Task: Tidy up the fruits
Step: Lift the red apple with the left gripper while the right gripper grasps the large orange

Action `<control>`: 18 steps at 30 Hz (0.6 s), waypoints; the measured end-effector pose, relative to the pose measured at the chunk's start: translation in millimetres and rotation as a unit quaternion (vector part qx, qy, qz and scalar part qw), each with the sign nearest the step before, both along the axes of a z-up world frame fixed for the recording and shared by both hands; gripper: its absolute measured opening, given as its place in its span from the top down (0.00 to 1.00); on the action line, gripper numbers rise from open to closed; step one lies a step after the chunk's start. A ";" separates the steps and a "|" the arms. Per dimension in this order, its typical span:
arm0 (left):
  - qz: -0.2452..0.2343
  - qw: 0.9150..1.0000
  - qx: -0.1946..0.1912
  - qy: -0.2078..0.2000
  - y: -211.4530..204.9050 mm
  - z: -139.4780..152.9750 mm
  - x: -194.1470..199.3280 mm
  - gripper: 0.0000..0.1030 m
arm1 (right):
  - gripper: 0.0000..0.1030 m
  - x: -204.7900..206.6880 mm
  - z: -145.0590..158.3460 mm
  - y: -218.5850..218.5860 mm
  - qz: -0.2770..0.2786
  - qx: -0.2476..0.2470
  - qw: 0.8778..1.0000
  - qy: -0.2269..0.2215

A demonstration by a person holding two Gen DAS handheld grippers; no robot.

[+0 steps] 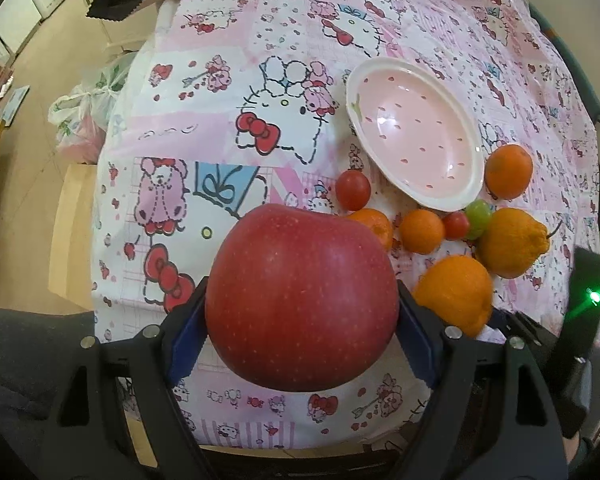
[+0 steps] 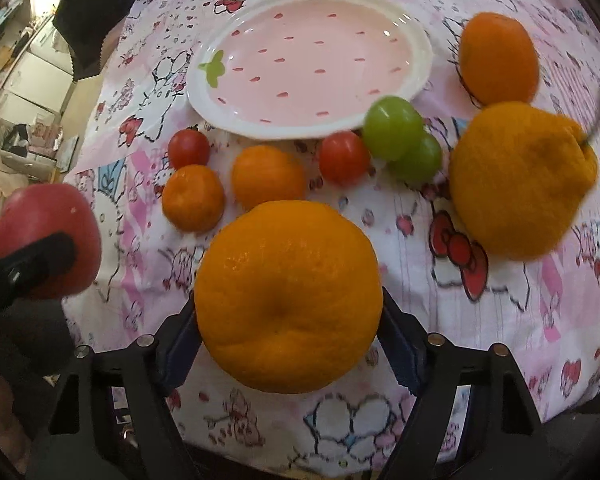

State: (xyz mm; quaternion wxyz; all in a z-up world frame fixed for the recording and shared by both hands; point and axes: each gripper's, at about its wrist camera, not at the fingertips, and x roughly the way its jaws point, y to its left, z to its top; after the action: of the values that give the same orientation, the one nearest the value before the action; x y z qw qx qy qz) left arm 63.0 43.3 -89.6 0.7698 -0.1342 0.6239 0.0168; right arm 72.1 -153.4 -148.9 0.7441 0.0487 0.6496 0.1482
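Note:
My left gripper (image 1: pixel 302 312) is shut on a big red apple (image 1: pixel 300 300), held over the near part of the table; the apple also shows at the left of the right wrist view (image 2: pixel 46 236). My right gripper (image 2: pixel 288 316) is shut on a large orange (image 2: pixel 288 296), also seen in the left wrist view (image 1: pixel 454 294). A pink strawberry plate (image 2: pixel 418 64) lies empty behind the fruit (image 1: pixel 474 172). Loose on the cloth are a bumpy orange with a stem (image 2: pixel 520 184), a smooth orange (image 2: pixel 498 58), two small mandarins (image 2: pixel 194 198), two cherry tomatoes (image 2: pixel 344 158) and two green grapes (image 2: pixel 392 128).
The table wears a pink Hello Kitty cloth (image 1: pixel 228 128). Its left edge drops to the floor, where plastic bags (image 1: pixel 86 116) and a cardboard box (image 1: pixel 70 220) stand. A black cloth (image 2: pixel 92 12) hangs at the far left corner.

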 end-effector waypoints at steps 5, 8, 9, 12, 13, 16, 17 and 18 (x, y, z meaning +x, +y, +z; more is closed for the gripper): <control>0.002 1.000 0.002 -0.003 1.3 -0.3 -0.6 0.22 | 0.21 -14.0 10.2 -13.5 -0.012 0.020 1.000 -0.004; 0.002 1.000 -0.009 -0.005 0.9 -0.1 -1.3 0.22 | 0.21 -21.1 15.1 -20.3 -0.020 0.035 0.999 -0.007; 0.001 1.000 -0.011 -0.006 0.5 0.5 -1.3 0.22 | 0.21 -23.5 17.6 -21.9 -0.023 0.041 0.999 -0.009; 0.000 1.000 -0.005 -0.014 -0.9 3.5 -1.5 0.22 | 0.21 -29.6 26.3 -27.0 -0.033 0.056 0.998 -0.022; 0.000 1.000 -0.005 -0.017 -0.8 4.6 -1.6 0.22 | 0.21 -30.6 29.2 -28.4 -0.037 0.061 0.997 -0.025; -0.005 1.000 -0.006 -0.030 -2.6 10.8 -2.3 0.22 | 0.21 -32.0 41.0 -36.7 -0.051 0.091 0.994 -0.042; -0.012 0.999 -0.002 -0.036 -5.2 13.3 -2.5 0.22 | 0.21 -31.6 46.2 -38.7 -0.054 0.099 0.992 -0.052; -0.018 0.999 0.001 -0.042 -7.5 15.7 -2.4 0.22 | 0.21 -30.1 53.6 -40.7 -0.058 0.108 0.990 -0.065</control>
State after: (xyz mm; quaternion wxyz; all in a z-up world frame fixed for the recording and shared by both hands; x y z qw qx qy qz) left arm 60.6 35.8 -73.9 0.7956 -0.1231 0.5932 -0.0021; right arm 42.0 -194.1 -95.4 0.7822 0.1567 0.5764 0.1771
